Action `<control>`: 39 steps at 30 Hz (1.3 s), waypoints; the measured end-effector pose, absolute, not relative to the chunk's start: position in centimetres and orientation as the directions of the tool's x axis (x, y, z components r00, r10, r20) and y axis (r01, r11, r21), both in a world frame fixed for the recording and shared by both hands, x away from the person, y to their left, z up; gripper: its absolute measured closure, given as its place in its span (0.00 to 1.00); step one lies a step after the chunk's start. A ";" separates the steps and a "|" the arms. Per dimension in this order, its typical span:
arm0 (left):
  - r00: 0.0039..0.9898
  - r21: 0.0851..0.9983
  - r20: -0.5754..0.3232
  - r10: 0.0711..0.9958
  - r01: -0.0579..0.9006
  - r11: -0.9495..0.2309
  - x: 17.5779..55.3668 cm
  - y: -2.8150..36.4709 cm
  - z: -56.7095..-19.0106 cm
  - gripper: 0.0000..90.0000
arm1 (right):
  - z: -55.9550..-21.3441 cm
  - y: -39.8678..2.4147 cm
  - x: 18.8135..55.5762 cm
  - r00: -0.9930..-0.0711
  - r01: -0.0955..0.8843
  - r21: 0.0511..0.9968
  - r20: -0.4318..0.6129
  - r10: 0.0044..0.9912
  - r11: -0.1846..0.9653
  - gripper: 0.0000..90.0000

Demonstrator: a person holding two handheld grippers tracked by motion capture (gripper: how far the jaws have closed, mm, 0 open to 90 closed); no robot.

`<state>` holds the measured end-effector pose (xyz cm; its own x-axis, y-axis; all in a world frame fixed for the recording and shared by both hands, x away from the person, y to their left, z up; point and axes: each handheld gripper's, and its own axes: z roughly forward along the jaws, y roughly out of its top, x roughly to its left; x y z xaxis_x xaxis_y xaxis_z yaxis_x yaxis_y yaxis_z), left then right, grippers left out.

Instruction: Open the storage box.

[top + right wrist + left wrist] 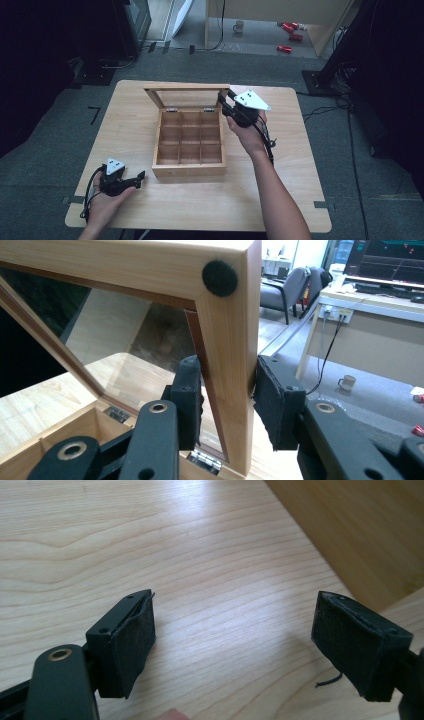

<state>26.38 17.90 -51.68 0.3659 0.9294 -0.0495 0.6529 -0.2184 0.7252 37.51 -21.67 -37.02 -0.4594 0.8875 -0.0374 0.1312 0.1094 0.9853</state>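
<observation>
On table (280, 200), mid-top, we see wooden box (189, 167) with nine empty compartments, glass lid (227, 365) standing open. Our right hand-held gripper (227, 405) clamps lid's side rail, one pad on each face. Our left hand-held gripper (232, 645) rests low near table's front-left corner, jaws spread wide, nothing between them, just beside box's wall.

My table (150, 540) is pale wood with visible grain and a soft sheen. The box (189, 170) is light, smooth wood; its lid (230, 365) has a clear glossy pane, a small black felt dot (220, 278) and metal hinges (205, 460). My gripper pads (132, 645) look matt, black and slightly rough, like cloth.
</observation>
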 end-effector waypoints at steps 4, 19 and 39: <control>0.353 0.723 -0.041 0.935 0.656 -0.216 26.4 18.1 -51.7 0.20 | -36.6 -21.5 38.2 -0.445 0.141 0.984 -0.034 0.895 0.107 0.73; 0.351 0.721 -0.025 0.936 0.655 -0.227 26.4 17.9 -51.7 0.20 | -35.6 -21.4 41.0 -0.434 0.163 0.981 -0.021 0.901 0.101 0.74; 0.353 0.718 -0.010 0.936 0.654 -0.239 26.3 17.8 -51.7 0.19 | -34.4 -21.6 46.7 -0.429 0.286 0.957 0.088 0.899 0.043 0.74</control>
